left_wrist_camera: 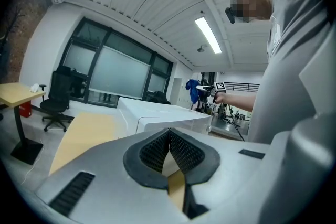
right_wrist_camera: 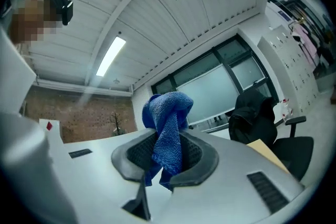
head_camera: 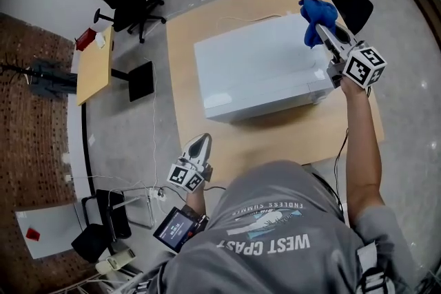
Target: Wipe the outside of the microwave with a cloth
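OK, head view first. The microwave (head_camera: 262, 72) sits mid-table (head_camera: 275, 141). The right gripper (head_camera: 320, 29) is stretched out over the box's far right corner, with the blue cloth (head_camera: 317, 14) bunched at its tip. The left gripper (head_camera: 200, 141) hangs at the near table edge, well apart from the box. My read is that it's parked there so it doesn't block the sweep, making this a 1-arm job.

Left gripper view: the jaws are pressed together with nothing between them. It points roughly level across the table at the microwave's (left_wrist_camera: 157, 115) near corner. The cloth (left_wrist_camera: 193, 89) shows beyond the box and above its top line. I judge it to be in the air, not on the shell.

Right gripper view: the jaws are pinching the cloth (right_wrist_camera: 168, 128). It is caught around its middle, so a wad sticks out past the tips and a tail hangs down between the pads. That grip makes sense, since fabric meets the casing before the plastic jaws do. This view shows only the ceiling, windows and a chair (right_wrist_camera: 257, 113). The microwave isn't in it, so contact can't be checked here.

Next move, as I judge it: bring the wad down onto the top or right wall and drag it across. Risks are the loose tail snagging an edge and the jaw tips scraping if the wad flattens.
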A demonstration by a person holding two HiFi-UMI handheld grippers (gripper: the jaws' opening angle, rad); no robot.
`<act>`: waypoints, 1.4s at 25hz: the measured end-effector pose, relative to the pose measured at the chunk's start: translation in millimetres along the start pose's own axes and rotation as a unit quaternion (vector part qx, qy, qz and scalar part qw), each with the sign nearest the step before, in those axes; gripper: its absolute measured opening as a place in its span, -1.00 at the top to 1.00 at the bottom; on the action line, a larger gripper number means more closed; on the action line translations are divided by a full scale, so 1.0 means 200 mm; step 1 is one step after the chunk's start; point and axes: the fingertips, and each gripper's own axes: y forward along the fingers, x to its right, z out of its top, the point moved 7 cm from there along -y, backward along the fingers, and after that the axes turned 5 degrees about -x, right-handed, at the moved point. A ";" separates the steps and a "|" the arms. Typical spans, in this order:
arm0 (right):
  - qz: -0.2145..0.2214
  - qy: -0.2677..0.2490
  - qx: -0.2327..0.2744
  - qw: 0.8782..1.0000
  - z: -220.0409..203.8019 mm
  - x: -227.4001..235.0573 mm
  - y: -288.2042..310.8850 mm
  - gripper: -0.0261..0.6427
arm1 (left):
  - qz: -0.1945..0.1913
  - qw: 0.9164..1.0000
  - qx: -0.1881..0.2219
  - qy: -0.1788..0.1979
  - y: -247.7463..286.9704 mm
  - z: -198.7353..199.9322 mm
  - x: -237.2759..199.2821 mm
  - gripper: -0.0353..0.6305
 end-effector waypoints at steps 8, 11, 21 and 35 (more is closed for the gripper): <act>-0.042 -0.102 -0.081 0.991 -0.16 0.25 -0.11 0.69 | 0.011 1.000 -0.019 0.009 0.07 -0.03 0.13 0.82; -0.035 -0.090 -0.103 0.990 -0.26 0.33 -0.12 0.68 | 0.025 0.999 -0.027 -0.004 0.10 -0.03 0.18 0.82; 0.016 0.089 -0.106 0.990 -0.61 0.57 -0.15 0.68 | 0.037 0.998 -0.046 -0.004 0.20 -0.10 0.32 0.82; 0.014 0.193 -0.191 0.962 -1.16 0.79 -0.19 0.68 | 0.064 0.995 -0.075 -0.015 0.31 -0.09 0.47 0.82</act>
